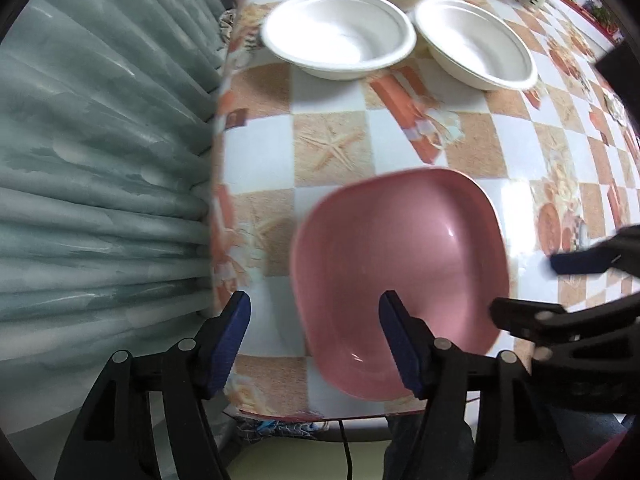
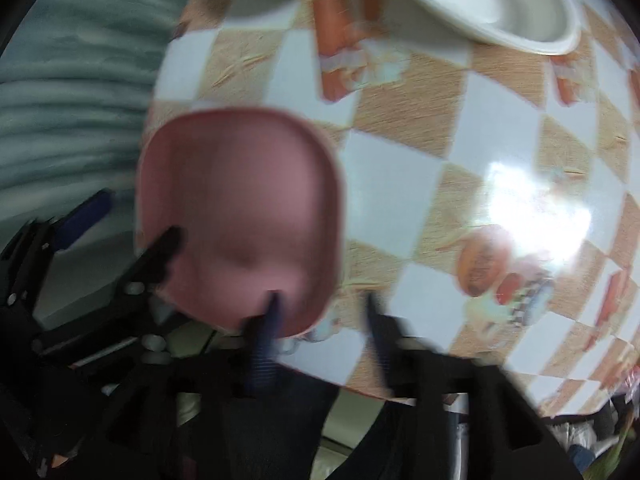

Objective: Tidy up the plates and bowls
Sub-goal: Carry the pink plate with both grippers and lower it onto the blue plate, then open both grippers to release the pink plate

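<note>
The left gripper (image 1: 314, 344) sits nearest, its blue pads spread wide with nothing between them — one finger hangs over the near left part of the pink plate (image 1: 400, 280), the other out over the table (image 1: 332, 120) just left of it. The plate lies flat at the near edge of the table, right by the curtain (image 1: 100, 160) side, hollow up.

The right gripper (image 2: 320, 320) comes in from the other side; its view is smeared with motion, but the fingers stand apart and empty, one over the plate's near rim and one over bare cloth beside it. So both tools are released, and the plate is held by neither.

I'd judge this to be the reach for the pink plate, with the grasp not yet made. Three white bowls (image 1: 339, 34) wait at the far end of the table, well apart from the plate and unstacked, so little of the sorting looks done. The next move calls for one gripper to straddle the near rim, one finger inside the hollow and one under the lip, then close — the rim is thin and glossy, so it may slip.

The plate is a rounded square, slightly longer than wide, its long axis running away from the near edge toward the bowls.
</note>
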Tool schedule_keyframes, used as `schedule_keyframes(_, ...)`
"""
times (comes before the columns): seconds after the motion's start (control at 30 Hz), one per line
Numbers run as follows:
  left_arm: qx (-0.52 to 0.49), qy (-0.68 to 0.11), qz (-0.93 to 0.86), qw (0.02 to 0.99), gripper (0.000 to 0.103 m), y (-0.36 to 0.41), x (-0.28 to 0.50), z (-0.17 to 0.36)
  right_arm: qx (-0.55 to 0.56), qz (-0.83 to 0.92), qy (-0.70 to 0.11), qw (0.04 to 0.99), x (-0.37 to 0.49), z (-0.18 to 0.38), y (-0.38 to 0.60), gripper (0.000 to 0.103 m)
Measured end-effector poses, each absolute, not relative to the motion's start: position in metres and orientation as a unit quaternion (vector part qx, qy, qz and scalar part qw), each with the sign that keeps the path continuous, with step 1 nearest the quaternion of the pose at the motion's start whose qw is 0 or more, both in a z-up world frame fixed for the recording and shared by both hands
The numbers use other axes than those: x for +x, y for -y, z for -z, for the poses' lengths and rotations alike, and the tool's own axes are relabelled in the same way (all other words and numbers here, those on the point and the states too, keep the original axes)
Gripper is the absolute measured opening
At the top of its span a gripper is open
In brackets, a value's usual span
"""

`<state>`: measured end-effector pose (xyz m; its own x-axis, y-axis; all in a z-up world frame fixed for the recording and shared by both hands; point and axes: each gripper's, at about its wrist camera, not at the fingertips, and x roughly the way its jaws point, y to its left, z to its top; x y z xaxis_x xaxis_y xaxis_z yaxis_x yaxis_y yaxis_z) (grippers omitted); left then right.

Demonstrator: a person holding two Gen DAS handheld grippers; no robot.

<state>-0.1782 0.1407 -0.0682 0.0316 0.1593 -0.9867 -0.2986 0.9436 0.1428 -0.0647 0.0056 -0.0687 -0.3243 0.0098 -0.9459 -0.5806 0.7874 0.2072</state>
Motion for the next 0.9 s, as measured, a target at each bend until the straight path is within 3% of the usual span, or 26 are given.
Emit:
schedule_keyframes(0.07,-0.072,-0.67,-0.156,0.723,0.078,-0.148,-0.177,0.063,-0.166,-0.255,-0.767,0.565,-0.054,0.066,0.004,0.09)
schedule_keyframes(0.5,-0.088,-0.652,-0.081,0.748,0.078,-0.125,-0.12,0.042,-0.066,-0.14,-0.79,0.593,-0.028,0.072,0.08,0.09)
schedule_keyframes(0.9,-0.111,-0.665,-0.102,0.731,0.078,-0.109,-0.097,0.05,-0.067,-0.135,-0.773,0.616,0.018,0.065,0.082,0.09)
